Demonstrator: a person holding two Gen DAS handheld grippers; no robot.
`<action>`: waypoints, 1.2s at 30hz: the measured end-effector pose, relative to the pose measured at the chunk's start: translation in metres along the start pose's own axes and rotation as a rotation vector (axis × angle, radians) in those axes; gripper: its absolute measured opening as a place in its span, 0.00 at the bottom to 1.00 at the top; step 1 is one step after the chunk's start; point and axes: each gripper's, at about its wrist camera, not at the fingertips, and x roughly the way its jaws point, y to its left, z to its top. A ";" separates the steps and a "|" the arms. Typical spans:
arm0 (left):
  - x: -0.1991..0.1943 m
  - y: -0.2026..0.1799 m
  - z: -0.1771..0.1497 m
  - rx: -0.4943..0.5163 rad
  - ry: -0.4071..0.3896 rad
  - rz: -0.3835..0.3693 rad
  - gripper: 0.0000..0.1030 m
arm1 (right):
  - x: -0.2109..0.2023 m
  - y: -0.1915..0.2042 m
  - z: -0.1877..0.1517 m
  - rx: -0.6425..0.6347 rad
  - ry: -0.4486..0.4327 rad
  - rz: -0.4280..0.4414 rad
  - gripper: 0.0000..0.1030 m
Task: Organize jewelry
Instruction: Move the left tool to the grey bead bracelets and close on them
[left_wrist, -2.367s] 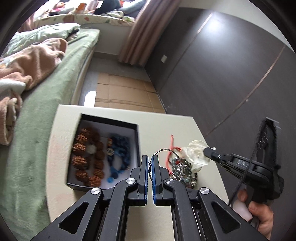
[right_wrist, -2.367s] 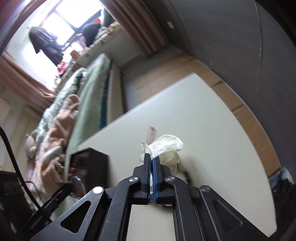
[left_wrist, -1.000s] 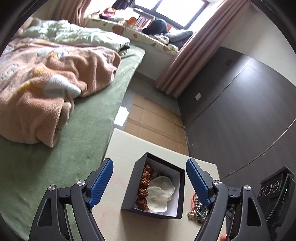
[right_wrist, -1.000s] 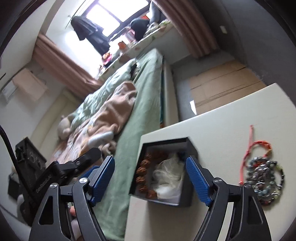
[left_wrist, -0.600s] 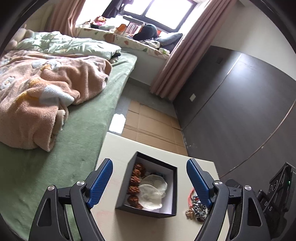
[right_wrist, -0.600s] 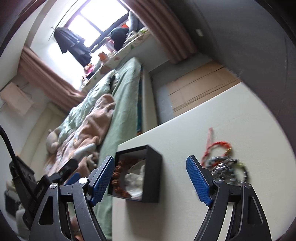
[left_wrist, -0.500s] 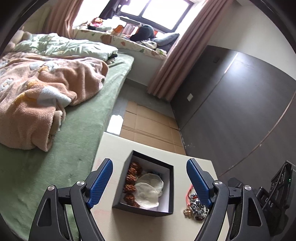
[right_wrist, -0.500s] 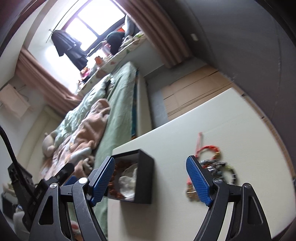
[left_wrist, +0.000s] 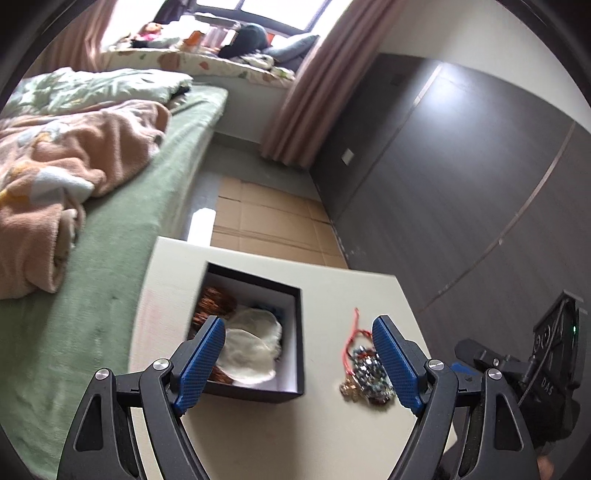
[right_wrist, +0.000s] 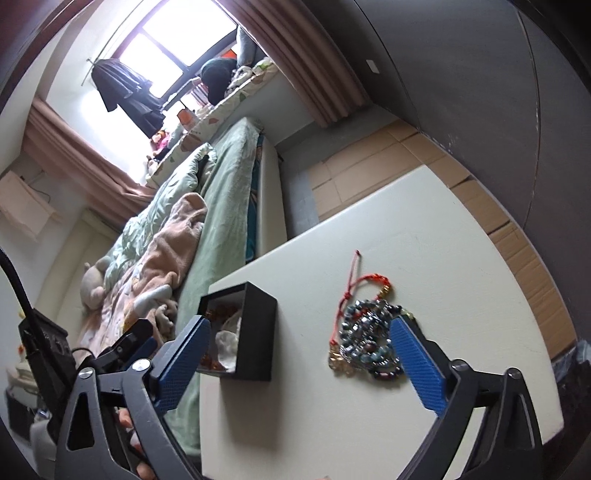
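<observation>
The box (left_wrist: 291, 397) is black outside with a white lining, holding brown beads (left_wrist: 212, 301) and a translucent white pouch (left_wrist: 251, 347); beside it on the cream table (left_wrist: 258, 435) lies a red cord (right_wrist: 356, 284) with grey, silvery and blue beads (right_wrist: 369, 339). Both grippers are black with blue textured pads (left_wrist: 201, 363). The bed (left_wrist: 122, 258) is green, its blanket (left_wrist: 55, 173) peach with white and yellow patches; the curtain (left_wrist: 310, 88) is dusty pink, the wall (left_wrist: 461, 192) dark grey.
</observation>
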 end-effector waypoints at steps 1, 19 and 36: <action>0.003 -0.005 -0.002 0.017 0.012 -0.004 0.80 | -0.001 -0.002 0.000 0.003 0.003 -0.004 1.00; 0.048 -0.068 -0.023 0.160 0.130 -0.047 0.62 | -0.018 -0.055 0.002 0.121 0.042 -0.085 1.00; 0.123 -0.098 -0.024 0.183 0.343 -0.020 0.22 | -0.001 -0.090 0.009 0.270 0.078 -0.081 0.75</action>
